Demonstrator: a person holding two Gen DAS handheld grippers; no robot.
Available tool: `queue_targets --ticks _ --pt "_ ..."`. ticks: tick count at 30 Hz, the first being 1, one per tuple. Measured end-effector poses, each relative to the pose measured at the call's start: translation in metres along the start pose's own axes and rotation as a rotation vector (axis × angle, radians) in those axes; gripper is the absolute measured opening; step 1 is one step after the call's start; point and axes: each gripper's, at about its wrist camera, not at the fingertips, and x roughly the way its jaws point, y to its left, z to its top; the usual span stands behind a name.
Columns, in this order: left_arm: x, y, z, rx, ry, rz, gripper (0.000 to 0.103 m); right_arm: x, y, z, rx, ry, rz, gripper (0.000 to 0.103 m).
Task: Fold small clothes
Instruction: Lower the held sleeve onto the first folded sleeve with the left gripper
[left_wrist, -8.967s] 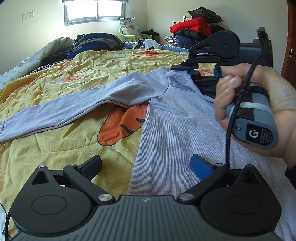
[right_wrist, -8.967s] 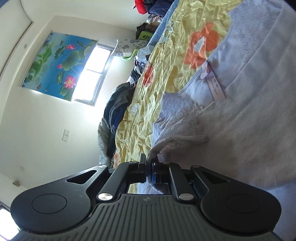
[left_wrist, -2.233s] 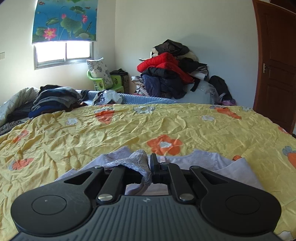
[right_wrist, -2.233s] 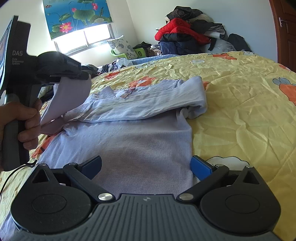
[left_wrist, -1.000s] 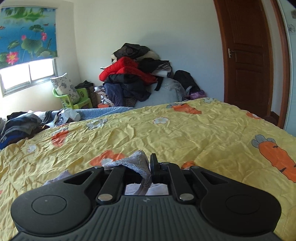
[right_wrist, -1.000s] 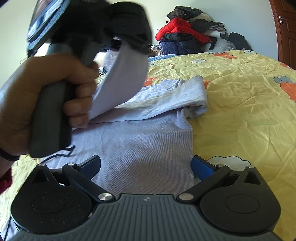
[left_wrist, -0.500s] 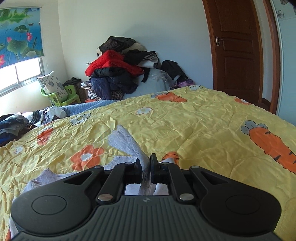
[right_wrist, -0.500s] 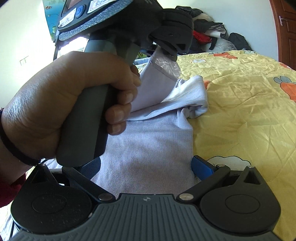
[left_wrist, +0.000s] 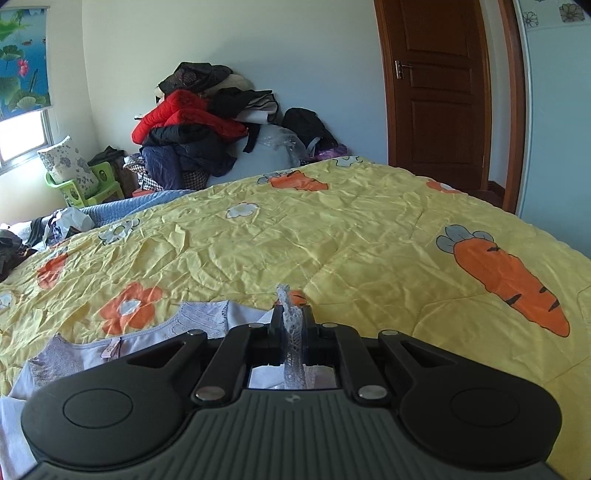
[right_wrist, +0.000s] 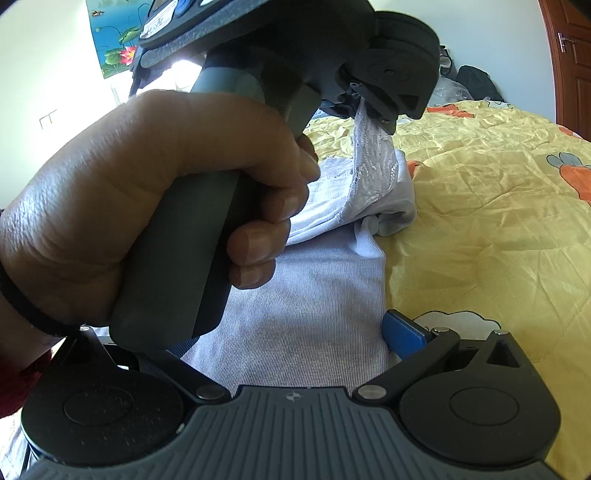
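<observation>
A pale lilac top (right_wrist: 314, 314) lies flat on a bed with a yellow quilt (right_wrist: 498, 206). The left gripper (left_wrist: 291, 325), held in a hand (right_wrist: 147, 206), has its fingers clenched on the top's lace cuff (left_wrist: 291, 332), lifting it above the folded sleeve. The right gripper (right_wrist: 295, 332) rests low over the top's hem, fingers spread wide, holding nothing.

Both handheld tools are matte black with two round discs, ribbed grey centre plates and silver screw heads. The right gripper (right_wrist: 291, 334) carries blue pads on its jaws. The left gripper (left_wrist: 291, 328) has a grey handle. The left hand (right_wrist: 147, 206) wears a thin black wristband and a dark red sleeve
</observation>
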Motion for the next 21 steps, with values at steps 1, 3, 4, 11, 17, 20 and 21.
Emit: queue_targets --ticks 1,3,4,11,17,20,21 --pt "-0.001 0.000 0.000 -0.004 0.002 -0.003 0.008 0.000 0.000 0.000 0.000 0.000 0.000 0.103" --pt "-0.001 -0.001 0.001 -0.005 0.006 0.000 0.008 0.000 0.000 0.000 0.001 0.000 0.001 0.103" --pt "-0.001 -0.001 0.001 -0.003 0.007 0.001 0.008 0.000 0.000 0.000 0.000 0.000 0.000 0.103" --pt "-0.004 0.004 0.002 -0.040 0.026 -0.014 0.008 0.000 0.000 0.000 -0.001 0.000 0.000 0.103" --pt "-0.008 0.012 0.003 -0.072 0.043 -0.021 0.008 0.001 0.000 0.000 0.000 0.000 0.000 0.103" --pt "-0.018 0.024 0.002 -0.073 0.024 -0.009 0.009 0.000 0.000 0.000 0.002 -0.001 0.002 0.103" --pt "-0.022 0.030 0.001 -0.078 0.017 -0.001 0.010 0.000 -0.001 0.000 0.004 -0.002 0.004 0.103"
